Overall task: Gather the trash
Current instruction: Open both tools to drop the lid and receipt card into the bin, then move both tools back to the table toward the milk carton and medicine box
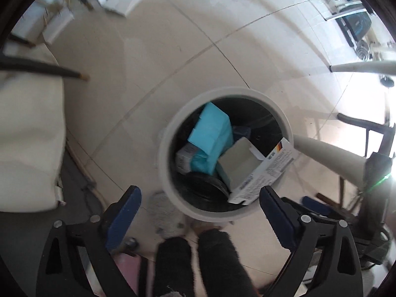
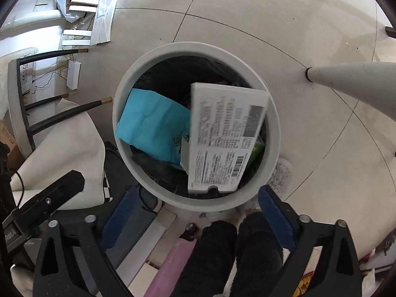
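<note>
A round white trash bin (image 1: 165,153) (image 2: 123,94) stands on the tiled floor below both grippers. Inside lie a turquoise bag (image 1: 210,133) (image 2: 153,123), a small grey box (image 1: 184,157), and a white printed carton (image 1: 267,173) (image 2: 222,133) that leans across the bin, blurred in the right wrist view. My left gripper (image 1: 200,203) is open and empty above the bin's near rim. My right gripper (image 2: 195,205) is open and empty, also above the near rim.
The person's legs in black fuzzy trousers (image 1: 198,262) (image 2: 230,255) stand by the bin. White table legs (image 1: 331,153) (image 2: 351,76) are at the right. A chair with black legs (image 2: 61,113) and cream cloth (image 1: 27,133) is at the left. Papers (image 2: 101,17) lie far left.
</note>
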The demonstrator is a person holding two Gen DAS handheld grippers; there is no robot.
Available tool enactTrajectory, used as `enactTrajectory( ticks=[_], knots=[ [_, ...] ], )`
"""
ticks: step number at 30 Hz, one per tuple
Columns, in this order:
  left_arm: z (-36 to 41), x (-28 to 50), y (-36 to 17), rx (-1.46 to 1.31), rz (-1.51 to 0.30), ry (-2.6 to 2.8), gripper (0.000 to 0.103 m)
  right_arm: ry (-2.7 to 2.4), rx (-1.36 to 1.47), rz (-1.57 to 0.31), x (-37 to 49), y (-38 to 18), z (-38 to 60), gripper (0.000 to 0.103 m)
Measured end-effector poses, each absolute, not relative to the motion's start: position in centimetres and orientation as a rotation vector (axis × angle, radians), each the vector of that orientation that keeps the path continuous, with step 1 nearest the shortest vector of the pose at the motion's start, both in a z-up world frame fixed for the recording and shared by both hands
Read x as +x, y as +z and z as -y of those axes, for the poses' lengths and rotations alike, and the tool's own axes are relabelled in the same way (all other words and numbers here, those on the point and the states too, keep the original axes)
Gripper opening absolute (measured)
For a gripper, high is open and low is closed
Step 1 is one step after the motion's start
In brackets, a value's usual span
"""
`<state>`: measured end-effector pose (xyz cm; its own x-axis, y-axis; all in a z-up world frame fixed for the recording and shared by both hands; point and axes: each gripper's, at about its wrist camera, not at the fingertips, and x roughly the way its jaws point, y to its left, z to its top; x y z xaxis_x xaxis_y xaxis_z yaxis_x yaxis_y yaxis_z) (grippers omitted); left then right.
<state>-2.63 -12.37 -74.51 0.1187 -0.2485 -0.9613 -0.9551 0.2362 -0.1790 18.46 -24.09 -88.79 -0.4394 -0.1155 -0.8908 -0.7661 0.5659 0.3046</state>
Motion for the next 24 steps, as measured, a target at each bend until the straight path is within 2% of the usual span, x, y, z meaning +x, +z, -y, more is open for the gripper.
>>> enactTrajectory(
  ticks=[10,24],
  knots=[
    [15.1,-3.2,-67.6,-0.978,-1.385,0.937,0.098,0.872,-0.835,-1.634,17.6,-80.8,26.7,0.103],
    [21.6,-4.6,-56.1,-0.896,-1.384,0.936,0.098,0.857,-0.759,-1.492,16.5,-66.0,31.6,0.103]
  ],
)
